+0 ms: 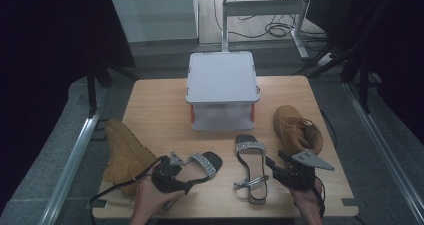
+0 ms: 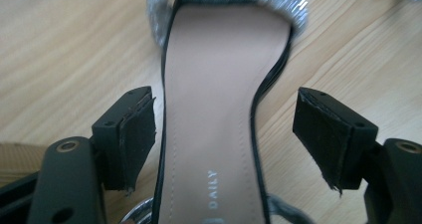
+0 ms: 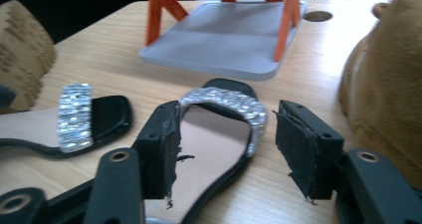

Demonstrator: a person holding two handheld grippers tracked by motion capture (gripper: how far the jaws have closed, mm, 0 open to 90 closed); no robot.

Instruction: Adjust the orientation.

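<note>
Two black sandals with glittering silver straps lie on the wooden table [image 1: 155, 110]. The left sandal [image 1: 200, 166] points up and to the right, and its tan insole [image 2: 209, 109] runs between the jaws of my left gripper [image 2: 224, 129]. Those jaws stand open, their pads clear of the sole's edges. In the high view a hand holds the left gripper [image 1: 179, 171] at the sandal's heel end. The right sandal [image 1: 251, 170] lies just left of my right gripper [image 1: 272, 169]. In the right gripper view that sandal [image 3: 219, 129] sits low between the open jaws of the right gripper [image 3: 226, 144].
A tan boot [image 1: 125, 152] lies at the table's left edge, another tan boot [image 1: 296, 129] at the right, close behind the right gripper. A grey lidded box [image 1: 222, 90] with orange latches stands at the back centre. Metal rails run along both sides.
</note>
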